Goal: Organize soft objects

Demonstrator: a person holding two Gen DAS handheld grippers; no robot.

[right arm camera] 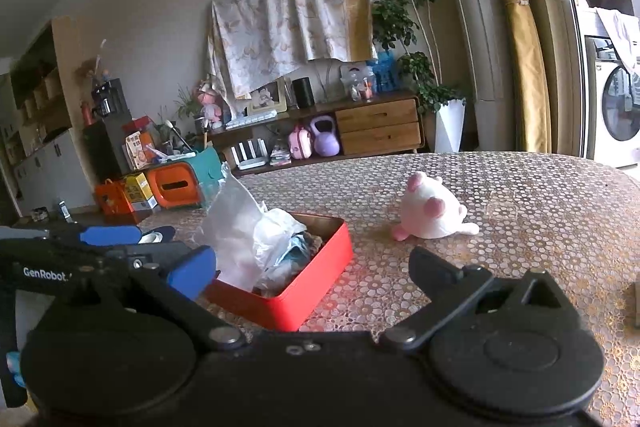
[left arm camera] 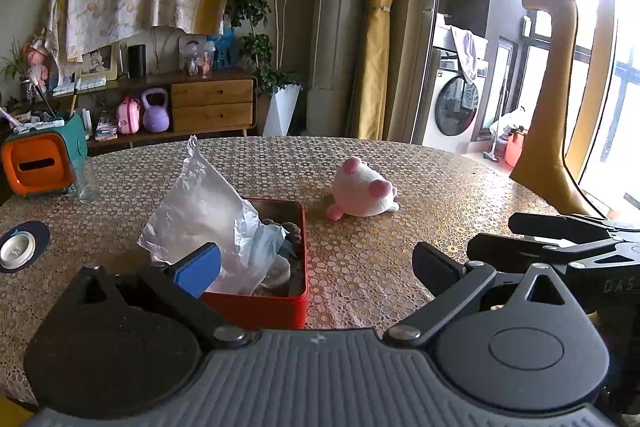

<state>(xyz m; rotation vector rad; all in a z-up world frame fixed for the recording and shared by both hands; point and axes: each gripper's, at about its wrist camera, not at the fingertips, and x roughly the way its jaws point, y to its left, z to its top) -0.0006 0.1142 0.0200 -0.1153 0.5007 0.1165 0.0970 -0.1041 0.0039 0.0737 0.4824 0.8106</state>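
A red tin box (left arm camera: 296,303) (right arm camera: 320,283) sits on the patterned table and holds a crumpled clear plastic bag (left arm camera: 208,211) (right arm camera: 244,227) and some soft cloth items. A white and pink plush toy (left arm camera: 362,193) (right arm camera: 430,211) lies on its side on the table, right of and beyond the box. My left gripper (left arm camera: 316,267) is open and empty, just short of the box. My right gripper (right arm camera: 312,271) is open and empty, near the box's right corner. The right gripper also shows at the right edge of the left wrist view (left arm camera: 560,239).
An orange and teal tissue holder (left arm camera: 38,163) and a glass (left arm camera: 86,179) stand at the table's far left. A small white dish on a dark coaster (left arm camera: 18,247) lies at the left. A tall yellow giraffe figure (left arm camera: 556,99) stands beyond the table's right edge.
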